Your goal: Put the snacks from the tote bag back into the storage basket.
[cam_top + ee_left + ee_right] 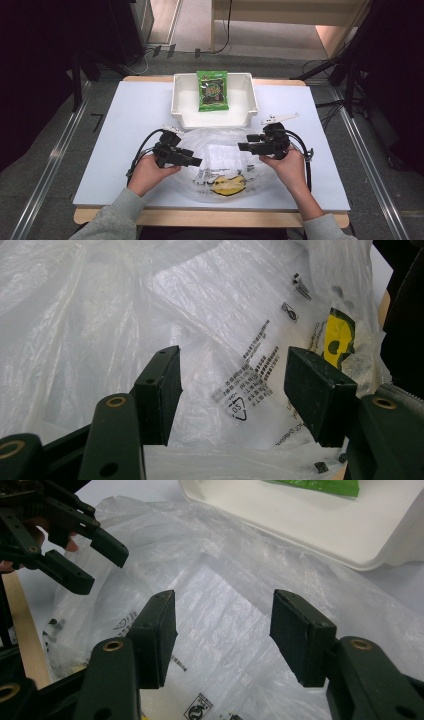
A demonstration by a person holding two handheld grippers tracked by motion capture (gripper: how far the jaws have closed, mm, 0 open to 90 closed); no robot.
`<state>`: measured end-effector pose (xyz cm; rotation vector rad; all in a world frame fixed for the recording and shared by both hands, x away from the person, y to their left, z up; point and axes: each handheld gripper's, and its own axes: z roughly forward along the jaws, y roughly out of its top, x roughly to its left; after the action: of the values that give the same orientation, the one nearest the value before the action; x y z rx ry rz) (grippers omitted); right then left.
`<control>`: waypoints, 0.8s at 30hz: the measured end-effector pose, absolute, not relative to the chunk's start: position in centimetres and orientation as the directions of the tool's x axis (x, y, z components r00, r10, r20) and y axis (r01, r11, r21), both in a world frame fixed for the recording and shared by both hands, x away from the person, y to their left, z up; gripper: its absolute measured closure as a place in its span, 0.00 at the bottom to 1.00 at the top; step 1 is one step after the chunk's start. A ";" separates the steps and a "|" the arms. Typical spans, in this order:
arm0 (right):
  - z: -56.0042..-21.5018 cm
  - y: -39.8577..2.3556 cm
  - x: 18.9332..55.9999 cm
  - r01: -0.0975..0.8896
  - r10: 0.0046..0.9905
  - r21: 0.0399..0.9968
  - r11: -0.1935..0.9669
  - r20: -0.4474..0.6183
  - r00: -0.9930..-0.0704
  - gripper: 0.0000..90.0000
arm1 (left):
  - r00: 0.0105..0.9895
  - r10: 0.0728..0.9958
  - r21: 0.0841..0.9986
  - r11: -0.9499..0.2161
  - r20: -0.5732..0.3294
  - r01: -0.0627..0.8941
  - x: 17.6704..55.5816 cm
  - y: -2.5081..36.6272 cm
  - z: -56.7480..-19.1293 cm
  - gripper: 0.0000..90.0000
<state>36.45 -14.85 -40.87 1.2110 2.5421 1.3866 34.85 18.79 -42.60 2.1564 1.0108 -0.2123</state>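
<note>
A clear plastic bag (pixel 220 160) with black print and a yellow-and-black mark (pixel 229 185) lies crumpled on the table's near middle. My left gripper (pixel 195 161) hovers over its left side, jaws open, with the bag's printed film (pixel 240 385) below and nothing between the pads. From the right, my right gripper (pixel 243 146) points at the bag, open as well, over bare film (pixel 225 630). In the right gripper view the left gripper (pixel 102 562) shows at the upper left, open. A green snack packet (pixel 212 90) lies in the white tray (pixel 182 107) behind the bag.
The white table (pixel 125 140) has a wooden front edge (pixel 210 218). The tray's near wall (pixel 320 535) stands just beyond the bag. Dark stands and cables flank the table on the floor.
</note>
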 end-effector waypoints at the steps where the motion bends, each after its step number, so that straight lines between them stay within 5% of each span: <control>1: -41.0 -14.9 36.4 0.620 0.625 0.720 0.312 0.336 -0.704 0.50 | 0.675 0.600 0.551 -0.419 -0.429 0.722 34.8 18.8 -42.6 0.45; 24: -42.2 -14.7 36.5 0.629 0.615 0.696 0.346 0.338 -0.712 0.49 | 0.678 0.598 0.547 -0.426 -0.428 0.721 34.9 18.7 -42.9 0.45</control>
<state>36.51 -14.68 -42.21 1.1980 2.5908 1.3513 34.92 18.67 -42.87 2.1602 1.0088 -0.2165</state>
